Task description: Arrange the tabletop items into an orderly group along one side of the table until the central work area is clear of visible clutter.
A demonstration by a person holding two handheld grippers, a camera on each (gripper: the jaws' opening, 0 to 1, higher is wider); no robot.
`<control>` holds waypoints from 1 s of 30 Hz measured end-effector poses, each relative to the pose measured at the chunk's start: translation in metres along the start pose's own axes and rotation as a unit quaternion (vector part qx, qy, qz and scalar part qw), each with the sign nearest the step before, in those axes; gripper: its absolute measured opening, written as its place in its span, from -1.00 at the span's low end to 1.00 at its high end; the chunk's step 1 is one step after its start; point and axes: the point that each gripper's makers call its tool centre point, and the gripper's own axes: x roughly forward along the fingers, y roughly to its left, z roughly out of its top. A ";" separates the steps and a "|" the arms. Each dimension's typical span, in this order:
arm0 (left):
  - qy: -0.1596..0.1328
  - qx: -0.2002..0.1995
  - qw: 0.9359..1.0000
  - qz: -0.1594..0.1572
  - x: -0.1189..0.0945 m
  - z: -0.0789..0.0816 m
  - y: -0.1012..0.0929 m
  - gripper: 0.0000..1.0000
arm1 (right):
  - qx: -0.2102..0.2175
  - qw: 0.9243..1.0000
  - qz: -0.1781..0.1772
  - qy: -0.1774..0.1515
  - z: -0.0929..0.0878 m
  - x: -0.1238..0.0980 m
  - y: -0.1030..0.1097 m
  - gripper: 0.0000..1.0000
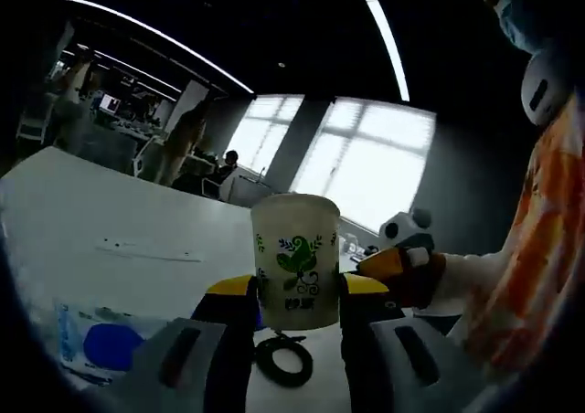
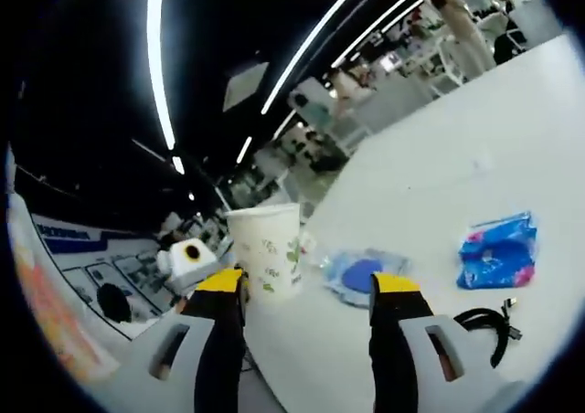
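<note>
Smooth white table [image 1: 110, 212], gripper [image 1: 297, 290] clasping tapered paper cup [image 1: 295, 262]

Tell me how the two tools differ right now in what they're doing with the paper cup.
The left tool has its jaws closed on the sides of the paper cup, gripping it; the right tool is open and holds nothing. The cup sits centred between the left tool's jaws but beside the right tool's left jaw. Both tools have yellow-tipped jaws and are over the white table.

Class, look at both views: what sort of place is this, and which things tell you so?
Probably a large open-plan office or lab: long ceiling light strips, big windows, and rows of desks with people beyond the white table where the left gripper holds a paper cup.
</note>
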 end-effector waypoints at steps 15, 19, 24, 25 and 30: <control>-0.017 -0.037 0.991 -0.127 0.007 0.010 -0.045 -0.32 | -0.022 0.984 0.179 -0.017 0.015 -0.009 0.065 -0.27; 0.002 -0.027 0.993 -0.118 0.008 0.006 -0.044 -0.31 | -0.053 0.984 0.168 -0.017 0.013 -0.008 0.064 -0.29; 0.067 0.000 0.996 -0.061 0.002 -0.009 -0.026 -0.11 | -0.080 0.987 0.140 -0.023 0.016 -0.006 0.057 -0.29; 0.079 0.012 0.996 -0.045 -0.001 -0.009 -0.021 0.12 | -0.100 0.987 0.128 -0.019 0.016 -0.005 0.053 -0.29; 0.055 0.031 0.998 -0.004 -0.013 0.025 -0.015 0.49 | -0.201 0.977 0.067 0.002 0.002 -0.002 0.041 -0.28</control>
